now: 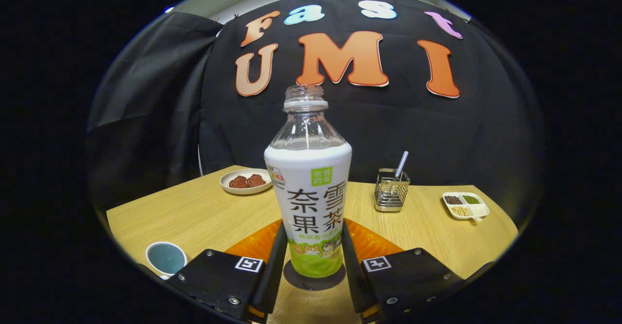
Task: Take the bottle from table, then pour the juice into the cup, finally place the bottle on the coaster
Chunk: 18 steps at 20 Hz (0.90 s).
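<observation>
Pale wooden tabletop (204,212) ran out toward the black cloth wall. I saw the clear plastic bottle with a white and green label (311,202) standing upright on a dark round coaster (315,281), cap off, no juice visible in its clear shoulder. My gripper (311,261) had a finger (273,261) close at each side of the label; whether both pressed or had just let go, I could not tell. Near left sat the white cup with a blue-grey inside (166,258). I judged the pour done and only release and retreat left.
</observation>
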{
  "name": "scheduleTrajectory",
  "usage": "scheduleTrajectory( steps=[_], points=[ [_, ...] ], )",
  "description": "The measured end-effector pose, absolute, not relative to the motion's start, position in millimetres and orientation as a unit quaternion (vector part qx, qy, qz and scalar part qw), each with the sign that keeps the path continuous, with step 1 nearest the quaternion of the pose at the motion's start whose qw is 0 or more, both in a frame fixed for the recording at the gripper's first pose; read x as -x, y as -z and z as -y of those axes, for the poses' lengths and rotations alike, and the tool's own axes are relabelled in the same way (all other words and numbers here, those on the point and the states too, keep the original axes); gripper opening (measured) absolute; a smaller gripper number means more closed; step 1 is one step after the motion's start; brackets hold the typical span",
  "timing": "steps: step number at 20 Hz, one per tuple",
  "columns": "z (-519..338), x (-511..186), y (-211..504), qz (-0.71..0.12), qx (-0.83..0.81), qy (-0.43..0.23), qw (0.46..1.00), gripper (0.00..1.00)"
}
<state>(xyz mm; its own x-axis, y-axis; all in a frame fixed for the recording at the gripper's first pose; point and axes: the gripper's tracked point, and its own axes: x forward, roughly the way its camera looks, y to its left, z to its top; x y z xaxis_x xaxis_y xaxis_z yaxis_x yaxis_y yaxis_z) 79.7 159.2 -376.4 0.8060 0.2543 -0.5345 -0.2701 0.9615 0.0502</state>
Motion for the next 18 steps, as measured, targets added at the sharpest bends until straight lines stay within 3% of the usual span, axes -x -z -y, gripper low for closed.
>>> scheduleTrajectory(
  steps=[15,18],
  points=[
    [-162,-74,417,-0.311,0.007,-0.137,0.941,0.60],
    [-159,-69,418,-0.315,0.010,-0.137,0.939,0.66]
  ],
)
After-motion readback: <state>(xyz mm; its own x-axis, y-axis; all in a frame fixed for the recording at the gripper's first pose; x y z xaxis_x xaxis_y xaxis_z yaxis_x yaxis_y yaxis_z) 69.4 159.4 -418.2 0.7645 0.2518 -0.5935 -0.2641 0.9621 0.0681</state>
